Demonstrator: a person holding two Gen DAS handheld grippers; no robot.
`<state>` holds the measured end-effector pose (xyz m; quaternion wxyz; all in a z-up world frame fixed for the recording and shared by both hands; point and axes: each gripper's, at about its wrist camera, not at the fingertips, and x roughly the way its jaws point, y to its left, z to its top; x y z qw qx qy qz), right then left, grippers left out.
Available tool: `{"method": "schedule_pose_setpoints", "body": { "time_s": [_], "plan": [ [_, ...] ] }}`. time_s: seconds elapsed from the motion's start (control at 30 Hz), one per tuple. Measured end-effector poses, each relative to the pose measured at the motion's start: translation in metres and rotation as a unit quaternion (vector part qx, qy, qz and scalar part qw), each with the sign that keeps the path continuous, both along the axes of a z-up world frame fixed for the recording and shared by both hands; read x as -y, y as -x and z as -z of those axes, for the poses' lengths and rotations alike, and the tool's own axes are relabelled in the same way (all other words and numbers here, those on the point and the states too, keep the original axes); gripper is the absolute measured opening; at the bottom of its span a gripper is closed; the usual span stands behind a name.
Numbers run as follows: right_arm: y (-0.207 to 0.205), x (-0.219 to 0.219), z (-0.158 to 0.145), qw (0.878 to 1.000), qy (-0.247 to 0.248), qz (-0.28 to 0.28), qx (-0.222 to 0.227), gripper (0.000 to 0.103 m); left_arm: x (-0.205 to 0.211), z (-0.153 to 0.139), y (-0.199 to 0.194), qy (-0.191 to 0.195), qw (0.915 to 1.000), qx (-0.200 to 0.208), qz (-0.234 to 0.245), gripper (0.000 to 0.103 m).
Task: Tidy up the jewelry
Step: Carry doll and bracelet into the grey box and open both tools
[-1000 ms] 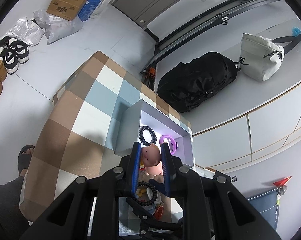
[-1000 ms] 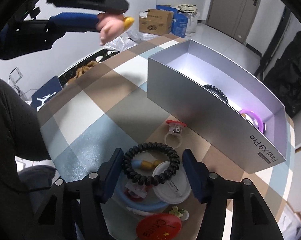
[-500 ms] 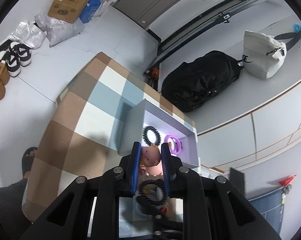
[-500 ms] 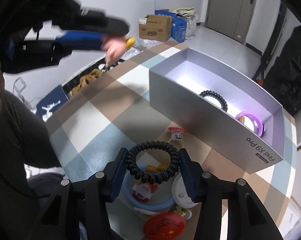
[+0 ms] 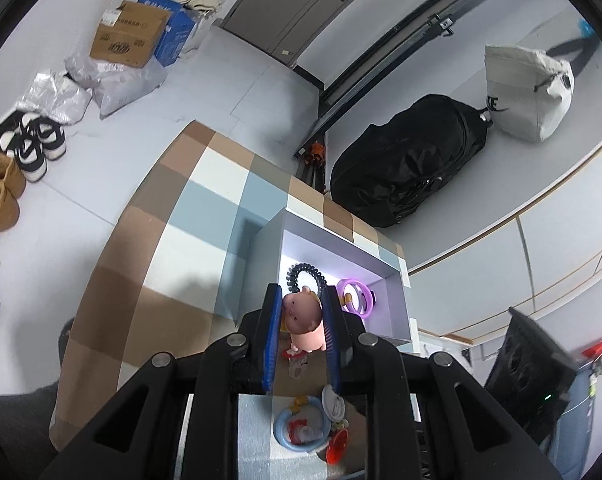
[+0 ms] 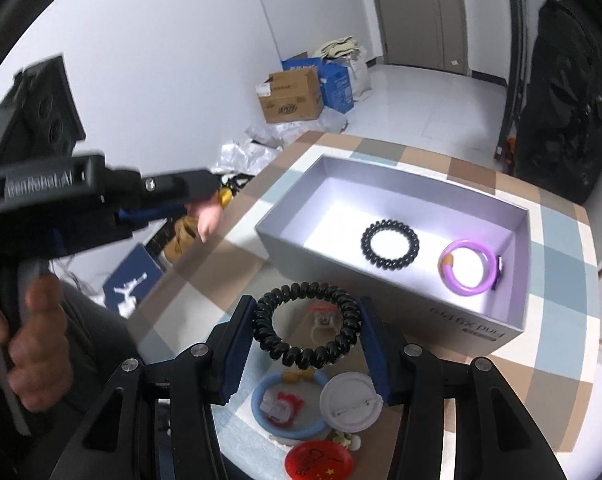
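Note:
My left gripper is shut on a small pink pig figure, held in the air near the grey box. The same gripper shows at the left of the right wrist view with the pig figure in it. My right gripper is shut on a black spiral hair tie, lifted above the table. The open grey box holds another black spiral hair tie and a purple bangle.
On the checked tablecloth below my right gripper lie a blue ring, a white badge, a red badge and a red-topped ring. A hand grips the left tool. A black bag and cardboard boxes stand on the floor.
My right gripper closed on the black spiral hair tie and raised it off the pile, rolling and swinging toward the box. The left gripper kept hold of the pig, hardly moving.

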<state>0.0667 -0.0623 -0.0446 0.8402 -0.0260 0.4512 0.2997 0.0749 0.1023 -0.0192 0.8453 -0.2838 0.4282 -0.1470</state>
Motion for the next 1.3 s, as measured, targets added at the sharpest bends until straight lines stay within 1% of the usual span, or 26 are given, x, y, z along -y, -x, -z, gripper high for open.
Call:
{"method": "schedule_pose_setpoints", "body": {
  "time_s": [0.13,0.43,0.6,0.73,0.83,1.1,1.3],
  "plan": [
    [-0.009,0.008,-0.008,1.0,-0.023,0.013,-0.001,0.05,0.011,-0.002,-0.005,-0.019,0.9998,0.008,0.007,0.015],
    [-0.029,0.031,-0.021,0.998,-0.057,0.041,-0.006,0.05,0.029,-0.005,-0.015,-0.036,0.999,0.017,0.021,0.015],
    [-0.042,0.04,-0.026,0.997,-0.054,0.056,-0.01,0.05,0.033,-0.006,-0.023,-0.028,0.9992,0.013,0.026,0.015],
    [-0.056,0.05,-0.032,0.995,-0.067,0.07,-0.012,0.05,0.039,-0.003,-0.032,-0.027,0.9992,0.007,0.029,0.015],
    [-0.067,0.055,-0.03,0.994,-0.072,0.075,-0.018,0.05,0.048,-0.002,-0.041,-0.038,0.9987,0.004,0.033,0.015],
    [-0.085,0.065,-0.018,0.992,-0.079,0.091,-0.045,0.05,0.056,0.008,-0.063,-0.032,0.9987,-0.019,0.034,0.015],
    [-0.095,0.075,-0.011,0.988,-0.09,0.104,-0.066,0.051,0.061,0.015,-0.071,-0.032,0.9981,-0.036,0.038,0.015]
  ]
}}
